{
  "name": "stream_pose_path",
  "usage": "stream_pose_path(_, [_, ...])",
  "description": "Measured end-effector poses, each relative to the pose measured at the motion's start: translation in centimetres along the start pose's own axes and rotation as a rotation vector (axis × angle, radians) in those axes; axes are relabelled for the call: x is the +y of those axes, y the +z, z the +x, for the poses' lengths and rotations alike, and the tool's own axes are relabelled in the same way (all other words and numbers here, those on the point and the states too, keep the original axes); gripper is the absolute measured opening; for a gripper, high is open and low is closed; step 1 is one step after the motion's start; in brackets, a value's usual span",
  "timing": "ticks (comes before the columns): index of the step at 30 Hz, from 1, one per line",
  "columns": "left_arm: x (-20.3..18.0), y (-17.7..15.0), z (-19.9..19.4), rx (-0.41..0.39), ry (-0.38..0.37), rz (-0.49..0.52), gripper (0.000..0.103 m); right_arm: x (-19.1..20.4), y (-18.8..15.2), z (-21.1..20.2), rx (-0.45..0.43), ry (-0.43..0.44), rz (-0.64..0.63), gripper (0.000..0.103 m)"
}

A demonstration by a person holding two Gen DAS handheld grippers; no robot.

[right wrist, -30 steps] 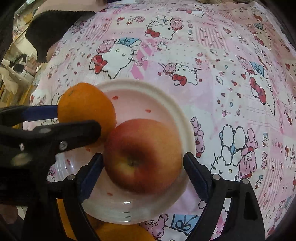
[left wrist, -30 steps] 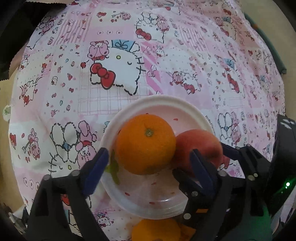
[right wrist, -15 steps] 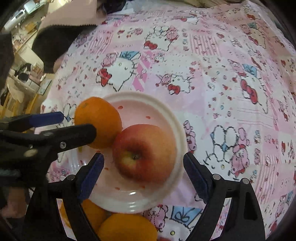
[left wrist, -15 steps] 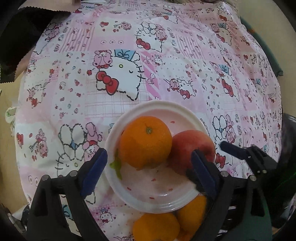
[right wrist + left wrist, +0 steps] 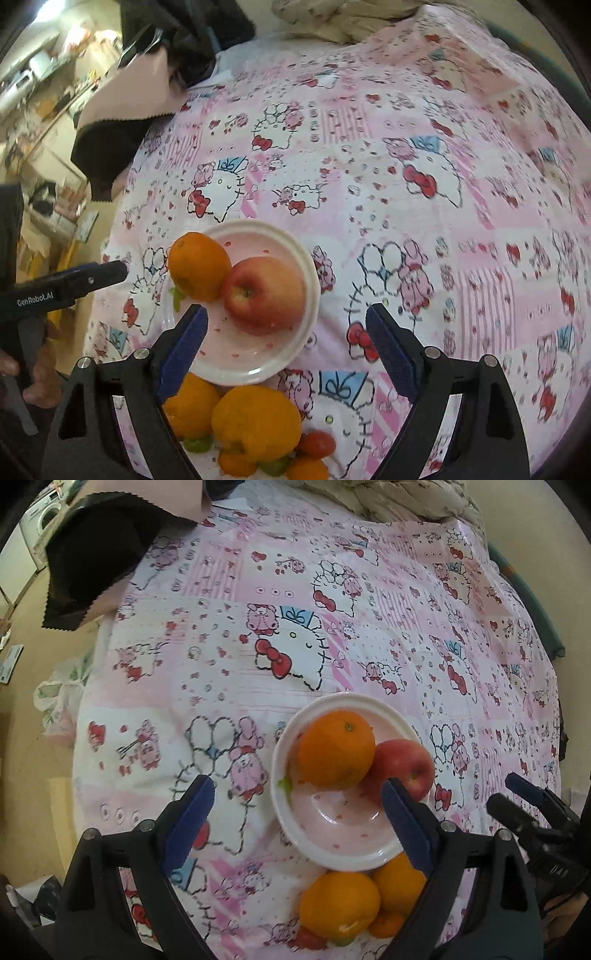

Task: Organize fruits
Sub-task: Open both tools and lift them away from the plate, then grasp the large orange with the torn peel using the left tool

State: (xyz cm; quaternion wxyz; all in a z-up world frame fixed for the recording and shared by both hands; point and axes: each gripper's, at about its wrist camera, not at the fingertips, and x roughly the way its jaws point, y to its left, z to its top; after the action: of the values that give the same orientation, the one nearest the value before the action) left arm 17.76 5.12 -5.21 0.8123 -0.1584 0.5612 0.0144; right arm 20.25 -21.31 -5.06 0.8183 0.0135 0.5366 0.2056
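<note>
A white plate [image 5: 321,853] [image 5: 310,291] on the pink cartoon cloth holds an orange [image 5: 336,749] [image 5: 199,266] and a red apple [image 5: 404,768] [image 5: 264,295], touching each other. A pile of loose oranges [image 5: 340,901] [image 5: 255,424] with small green and red fruits lies just in front of the plate. My left gripper [image 5: 295,823] is open and empty, raised above the plate's near left side. My right gripper [image 5: 286,350] is open and empty, above the plate's near right edge. The right gripper's fingers [image 5: 517,816] also show in the left wrist view.
The pink cartoon cloth [image 5: 258,609] [image 5: 443,147] covers the whole surface. A black and pink fabric piece [image 5: 92,554] [image 5: 122,125] hangs at the far left corner. Crumpled beige fabric [image 5: 388,498] lies at the far edge. A plastic bag [image 5: 59,709] sits off the left edge.
Both grippers have pulled back and up from the plate. The orange and apple stay on the plate. The pile of loose oranges has come into view.
</note>
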Motion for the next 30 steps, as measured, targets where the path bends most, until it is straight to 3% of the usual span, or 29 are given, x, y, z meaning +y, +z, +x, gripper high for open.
stream_pose_path(7, [0.1, -2.9, -1.8, 0.001, -0.007, 0.03, 0.09, -0.6, -3.2, -2.1, -0.007, 0.024, 0.076, 0.09])
stream_pose_path(13, [-1.6, -7.1, -1.8, 0.044, -0.01, 0.134, 0.09, -0.8, -5.6, -3.2, -0.012, 0.035, 0.151, 0.09])
stream_pose_path(21, [-4.5, -12.5, 1.1, 0.123, 0.032, 0.296, 0.09, -1.5, -8.9, -3.1, 0.023, 0.043, 0.27, 0.09])
stream_pose_path(24, [-4.7, -13.4, 1.8, 0.14, 0.024, 0.293, 0.09, -1.8, -9.3, -3.3, 0.024, 0.041, 0.284, 0.09])
stream_pose_path(30, [-7.0, -14.3, 4.6, 0.171, 0.072, 0.391, 0.09, -3.1, -9.7, -3.4, 0.025, 0.013, 0.31, 0.09])
